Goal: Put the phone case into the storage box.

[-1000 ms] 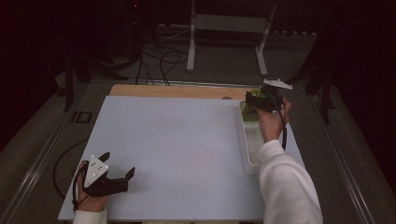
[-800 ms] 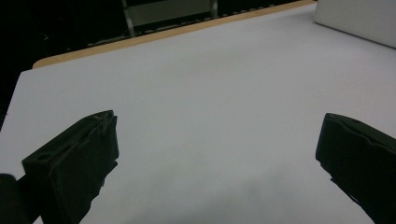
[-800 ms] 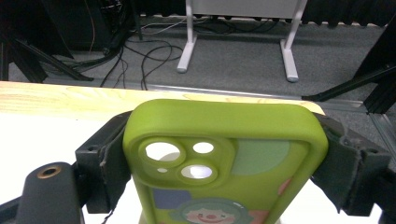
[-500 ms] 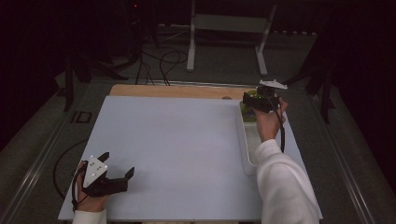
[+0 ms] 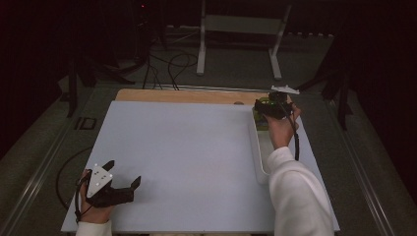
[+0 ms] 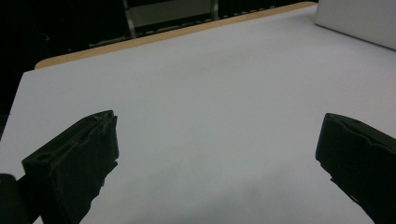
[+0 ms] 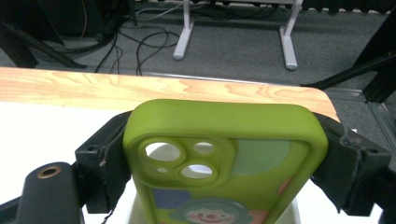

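High view: the right tongs (image 5: 261,109) hang over the far end of a white tray (image 5: 259,162) at the counter's (image 5: 187,152) right side, pinching a green phone case (image 5: 262,118); the left tongs (image 5: 123,178) rest spread at the near left corner — well apart from the right tongs. Left gripper view: both jaws stand wide over bare counter. Right gripper view: the phone case (image 7: 224,163) sits clamped between the jaws, camera holes uppermost — a cartoon face below them.

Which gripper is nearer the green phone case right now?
Right. The right gripper is clamped on the green phone case over the white tray; the left gripper sits open at the table's near-left corner.
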`<action>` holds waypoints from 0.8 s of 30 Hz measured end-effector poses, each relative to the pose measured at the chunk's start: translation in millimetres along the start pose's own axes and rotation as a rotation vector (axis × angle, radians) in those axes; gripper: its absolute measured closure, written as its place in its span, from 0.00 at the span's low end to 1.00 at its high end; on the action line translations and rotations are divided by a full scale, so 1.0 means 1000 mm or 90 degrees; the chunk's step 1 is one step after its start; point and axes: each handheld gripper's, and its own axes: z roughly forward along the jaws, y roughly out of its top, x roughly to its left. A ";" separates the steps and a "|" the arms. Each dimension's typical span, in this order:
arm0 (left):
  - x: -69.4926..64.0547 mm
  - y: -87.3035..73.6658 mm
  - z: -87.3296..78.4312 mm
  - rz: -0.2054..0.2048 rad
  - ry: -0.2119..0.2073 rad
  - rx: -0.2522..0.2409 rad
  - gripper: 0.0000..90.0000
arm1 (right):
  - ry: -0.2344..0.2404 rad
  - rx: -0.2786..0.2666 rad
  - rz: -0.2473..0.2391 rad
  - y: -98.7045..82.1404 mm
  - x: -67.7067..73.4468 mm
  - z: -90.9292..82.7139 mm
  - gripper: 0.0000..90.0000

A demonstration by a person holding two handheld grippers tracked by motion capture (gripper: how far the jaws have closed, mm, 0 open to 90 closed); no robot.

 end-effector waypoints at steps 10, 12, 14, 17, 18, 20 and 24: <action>0.000 0.000 0.000 0.001 0.000 -0.001 0.00 | 0.002 0.017 -0.004 -0.003 -0.001 0.003 0.17; 0.000 0.000 0.000 0.000 0.000 0.000 0.00 | 0.005 0.026 -0.008 -0.004 -0.001 0.006 0.17; 0.000 0.000 0.000 0.000 0.000 0.001 0.00 | 0.005 0.024 -0.006 -0.005 -0.001 0.007 0.17; 0.000 0.000 0.000 0.000 0.000 0.000 0.00 | 0.006 0.024 -0.008 -0.005 -0.001 0.007 0.17; 0.000 0.000 0.000 0.001 0.001 0.000 0.00 | 0.009 0.024 -0.011 -0.005 -0.002 0.007 0.17; 0.000 0.000 -0.001 -0.001 0.001 -0.001 0.00 | 0.011 0.026 -0.013 -0.005 -0.002 0.008 0.17; 0.000 0.000 -0.001 0.001 0.002 0.000 0.00 | 0.011 0.026 -0.004 -0.004 -0.004 0.008 0.17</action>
